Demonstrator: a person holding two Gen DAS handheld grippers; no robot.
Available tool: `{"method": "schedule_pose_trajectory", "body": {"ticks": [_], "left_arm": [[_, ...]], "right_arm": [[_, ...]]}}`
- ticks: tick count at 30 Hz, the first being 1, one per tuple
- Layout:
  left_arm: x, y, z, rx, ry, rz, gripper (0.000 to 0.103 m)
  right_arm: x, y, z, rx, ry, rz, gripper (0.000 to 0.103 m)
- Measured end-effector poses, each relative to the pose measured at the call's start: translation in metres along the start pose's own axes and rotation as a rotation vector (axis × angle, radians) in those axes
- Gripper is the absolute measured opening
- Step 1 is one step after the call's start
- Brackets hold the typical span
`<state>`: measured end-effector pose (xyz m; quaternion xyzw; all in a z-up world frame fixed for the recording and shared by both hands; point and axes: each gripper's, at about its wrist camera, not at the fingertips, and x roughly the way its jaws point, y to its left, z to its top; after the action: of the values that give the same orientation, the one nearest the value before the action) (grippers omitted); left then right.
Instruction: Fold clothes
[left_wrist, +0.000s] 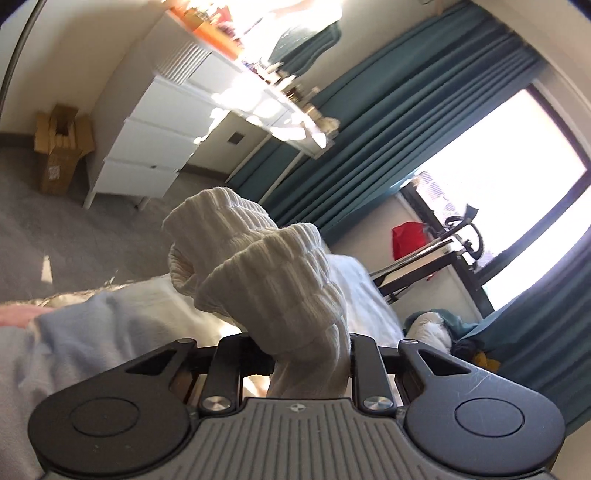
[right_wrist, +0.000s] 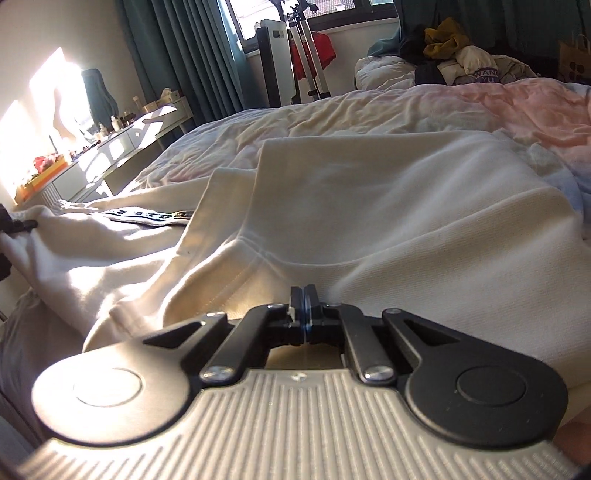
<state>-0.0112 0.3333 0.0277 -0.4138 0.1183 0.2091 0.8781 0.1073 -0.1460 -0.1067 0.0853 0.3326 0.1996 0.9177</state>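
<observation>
A cream sweatshirt (right_wrist: 406, 206) lies spread on the bed, one sleeve (right_wrist: 92, 251) trailing to the left. In the left wrist view its ribbed cuff (left_wrist: 258, 266) stands bunched above my left gripper (left_wrist: 306, 354). The cloth runs down between the jaws and hides the fingertips, and the cuff is lifted off the bed. My right gripper (right_wrist: 304, 295) sits low on the body of the sweatshirt. Its fingers are pressed together at a fold, and creases in the cloth run toward them.
The bed (right_wrist: 332, 107) has rumpled white and pink covers (right_wrist: 535, 107). A pile of clothes (right_wrist: 461, 55) lies at its far end. A white dresser (left_wrist: 147, 147) and a cardboard box (left_wrist: 61, 147) stand on grey carpet. Teal curtains (left_wrist: 388, 129) and a tripod (right_wrist: 306, 66) are by the window.
</observation>
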Motion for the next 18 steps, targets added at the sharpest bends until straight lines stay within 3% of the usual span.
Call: {"method": "schedule_pose_trajectory", "body": {"ticks": [4,10,18], "left_arm": [[-0.030,-0.074,-0.007,0.147,-0.052,-0.098,0.022],[-0.068,-0.188,-0.052,0.332,-0.096,-0.197,0.022],[-0.078,-0.311,-0.162,0.545,-0.053,-0.318,0.022]], "right_arm": [[-0.020,-0.018,0.008,0.083,-0.029,0.019,0.005],[-0.071,-0.056,0.031,0.209,-0.146,0.018,0.005],[-0.138,-0.106,0.059,0.345,-0.303,-0.004,0.005]]}}
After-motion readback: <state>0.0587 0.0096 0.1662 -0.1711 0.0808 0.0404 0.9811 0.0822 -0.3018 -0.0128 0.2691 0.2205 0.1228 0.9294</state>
